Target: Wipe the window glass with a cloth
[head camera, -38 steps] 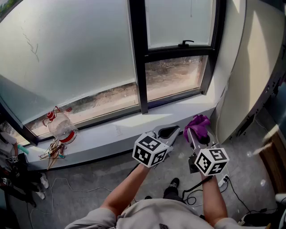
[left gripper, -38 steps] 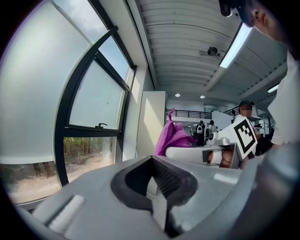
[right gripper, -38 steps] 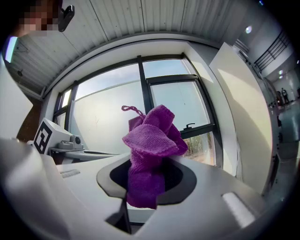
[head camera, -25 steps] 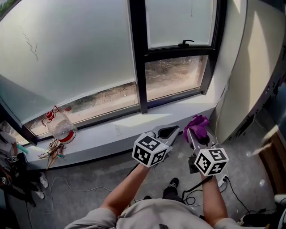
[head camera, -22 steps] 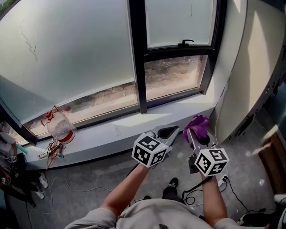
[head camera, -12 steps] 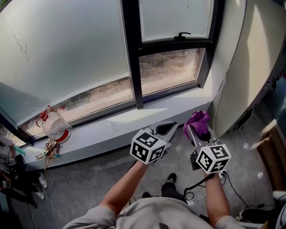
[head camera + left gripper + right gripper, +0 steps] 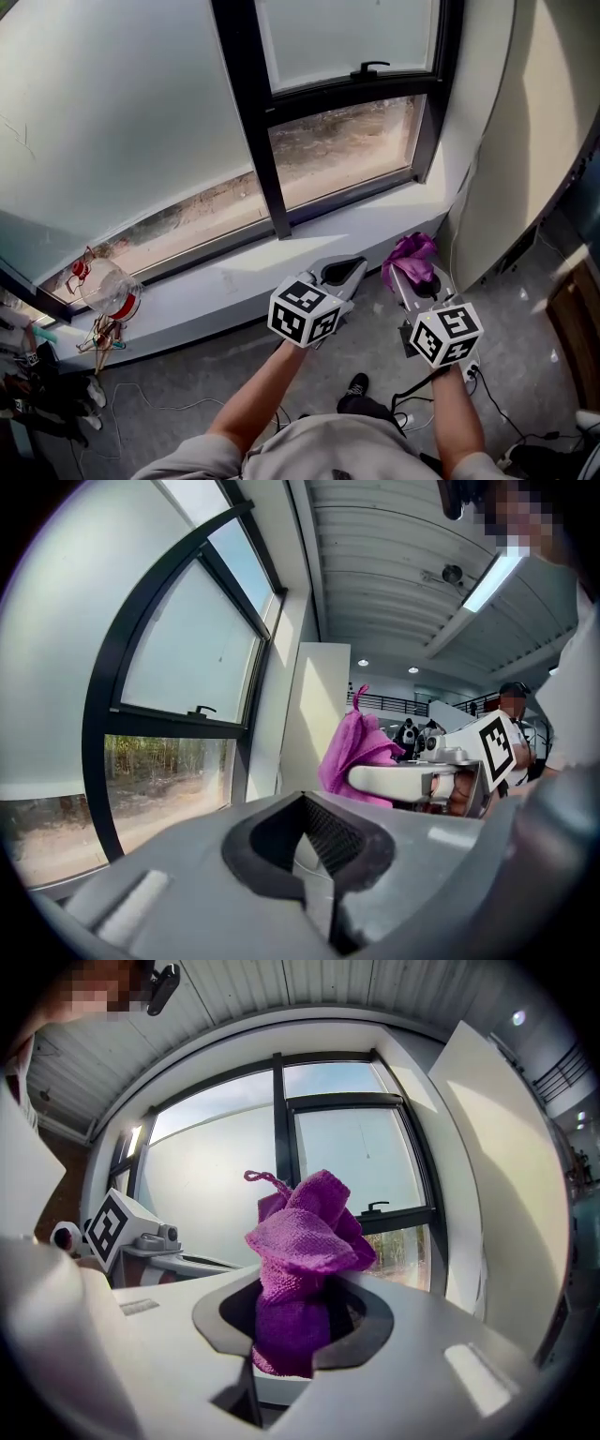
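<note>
A bunched purple cloth (image 7: 409, 259) (image 7: 305, 1246) (image 7: 360, 752) is clamped in my right gripper (image 7: 412, 272) (image 7: 298, 1326), which is shut on it and held over the floor just short of the white sill (image 7: 244, 272). My left gripper (image 7: 343, 272) (image 7: 309, 841) is beside it to the left, jaws closed together and holding nothing. The window glass (image 7: 112, 122) rises behind the sill: a big frosted pane on the left, and a smaller pane (image 7: 342, 37) with a black handle (image 7: 368, 68) on the right, split by a black frame (image 7: 246, 112).
A clear bottle with a red band (image 7: 105, 289) and some small clutter (image 7: 101, 336) stand at the sill's left end. A cream wall (image 7: 525, 122) closes the right side. Cables (image 7: 417, 394) and a power strip lie on the grey floor near the person's feet.
The head view has swung right and a little closer to the window, so the bottle and frame slid left. Both grippers stay side by side, the cloth still clamped.
</note>
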`<act>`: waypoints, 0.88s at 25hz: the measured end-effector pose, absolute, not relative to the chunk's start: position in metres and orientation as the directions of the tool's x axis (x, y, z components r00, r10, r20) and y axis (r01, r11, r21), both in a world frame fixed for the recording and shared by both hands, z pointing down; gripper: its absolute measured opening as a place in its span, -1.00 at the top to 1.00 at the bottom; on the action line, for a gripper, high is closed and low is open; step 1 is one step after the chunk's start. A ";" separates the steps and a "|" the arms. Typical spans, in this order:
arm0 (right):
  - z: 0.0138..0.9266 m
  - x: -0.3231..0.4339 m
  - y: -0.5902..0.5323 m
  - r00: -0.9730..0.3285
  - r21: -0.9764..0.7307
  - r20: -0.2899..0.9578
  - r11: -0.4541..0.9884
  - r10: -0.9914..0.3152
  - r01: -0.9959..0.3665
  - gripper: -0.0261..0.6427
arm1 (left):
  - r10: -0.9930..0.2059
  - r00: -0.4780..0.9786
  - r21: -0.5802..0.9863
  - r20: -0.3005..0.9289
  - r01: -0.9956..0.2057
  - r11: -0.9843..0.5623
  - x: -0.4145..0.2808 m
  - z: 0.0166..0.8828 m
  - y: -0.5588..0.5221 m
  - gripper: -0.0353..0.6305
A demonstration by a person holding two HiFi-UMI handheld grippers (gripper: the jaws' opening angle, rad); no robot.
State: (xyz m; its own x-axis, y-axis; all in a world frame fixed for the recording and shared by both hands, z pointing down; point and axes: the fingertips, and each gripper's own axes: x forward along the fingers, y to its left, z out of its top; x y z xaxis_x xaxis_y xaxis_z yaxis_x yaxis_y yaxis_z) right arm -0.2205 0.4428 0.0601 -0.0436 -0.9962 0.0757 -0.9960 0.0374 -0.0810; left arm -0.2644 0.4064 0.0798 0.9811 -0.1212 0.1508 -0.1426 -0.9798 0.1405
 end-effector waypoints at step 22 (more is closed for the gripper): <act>0.081 -0.135 0.242 -0.172 0.042 0.113 0.178 -0.979 -0.983 0.51 | -0.278 0.928 0.119 0.250 -0.314 -0.942 -0.194 0.128 0.219 0.89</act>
